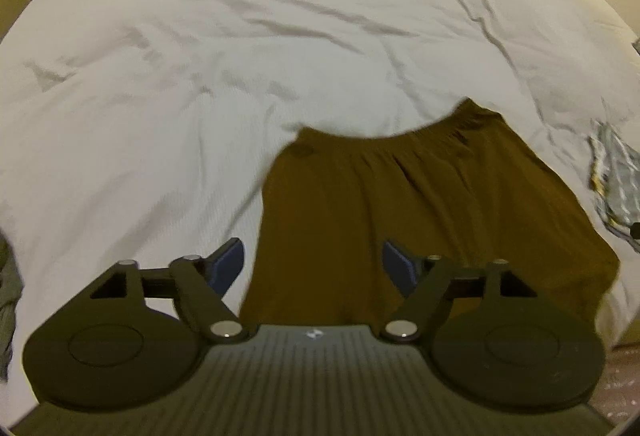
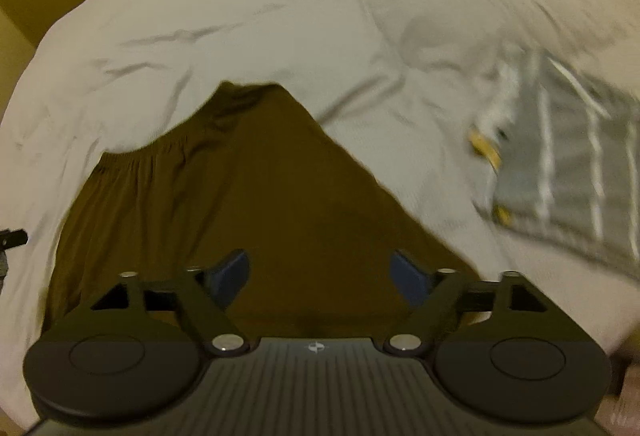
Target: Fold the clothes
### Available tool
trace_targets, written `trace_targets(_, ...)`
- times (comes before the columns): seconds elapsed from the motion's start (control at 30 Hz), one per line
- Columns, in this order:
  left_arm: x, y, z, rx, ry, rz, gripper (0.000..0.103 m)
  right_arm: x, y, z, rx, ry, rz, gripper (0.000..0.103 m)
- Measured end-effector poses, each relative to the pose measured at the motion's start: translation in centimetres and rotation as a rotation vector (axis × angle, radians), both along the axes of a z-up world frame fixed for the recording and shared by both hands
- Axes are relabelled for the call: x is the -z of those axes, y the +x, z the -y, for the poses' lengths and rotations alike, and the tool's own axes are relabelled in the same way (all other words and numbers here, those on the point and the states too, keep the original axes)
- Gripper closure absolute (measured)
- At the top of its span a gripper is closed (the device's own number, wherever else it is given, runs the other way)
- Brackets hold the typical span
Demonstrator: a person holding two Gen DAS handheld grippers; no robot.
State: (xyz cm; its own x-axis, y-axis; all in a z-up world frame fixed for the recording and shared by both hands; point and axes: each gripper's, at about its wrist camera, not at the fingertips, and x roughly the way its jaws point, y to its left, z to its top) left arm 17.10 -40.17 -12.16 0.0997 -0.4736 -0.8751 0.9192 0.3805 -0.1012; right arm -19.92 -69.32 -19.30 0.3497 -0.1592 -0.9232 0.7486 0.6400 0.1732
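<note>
Blue-padded fingers of the left hand-held gripper (image 1: 312,268) stand wide apart, gripping nothing, over the near left edge of the brown shorts (image 1: 420,212). Likewise spread and empty, the right hand-held gripper (image 2: 320,278) hangs above the shorts' near hem. Beyond both, the waistband lies on the white bed (image 1: 240,36). Right of them sits a blurred grey patterned garment (image 2: 568,164).

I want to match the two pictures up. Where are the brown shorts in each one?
Left wrist view: the brown shorts lie right of centre, waistband at the far end.
Right wrist view: the brown shorts lie centre-left, ahead of the open fingers.
Shared landmark: the grey striped cloth, right of the shorts on the white bedcover.
</note>
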Motion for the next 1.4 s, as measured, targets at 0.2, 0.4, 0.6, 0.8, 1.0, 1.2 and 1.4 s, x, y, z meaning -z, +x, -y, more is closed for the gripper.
trace_targets(0.2, -3.6, -5.0, -5.1, 0.014, -0.019, 0.047, 0.002, -2.8, -3.1, -3.6, -0.006, 0.024, 0.018, 0.015)
trace_targets(0.4, -5.8, -10.8, -9.5, 0.030, -0.001, 0.087, 0.001, -5.8, -5.4, -7.2, -0.086, -0.004, 0.060, 0.015)
trace_targets(0.6, -7.9, -14.6, -13.0, 0.059, 0.007, 0.111, 0.001, -7.7, -7.8, -11.6, -0.111, -0.007, 0.039, 0.015)
trace_targets(0.8, -9.2, -15.7, -14.4, 0.074, 0.002, 0.101, 0.001, -9.7, -9.2, -15.9, -0.134, -0.038, 0.017, 0.015)
trace_targets(1.0, -10.8, -15.8, -15.8, 0.172, -0.056, 0.125, 0.001, -11.3, -9.7, -20.0, -0.137, -0.071, 0.012, 0.015)
trace_targets(1.2, -11.9, -13.0, -20.0, 0.286, -0.077, 0.181, 0.001, -12.1, -7.4, -25.5, -0.071, -0.105, 0.033, 0.015)
trace_targets(1.4, -12.0, -7.3, -24.9, 0.327, -0.088, 0.169, 0.001, -12.4, -4.9, -31.9, -0.020, -0.109, 0.035, 0.015)
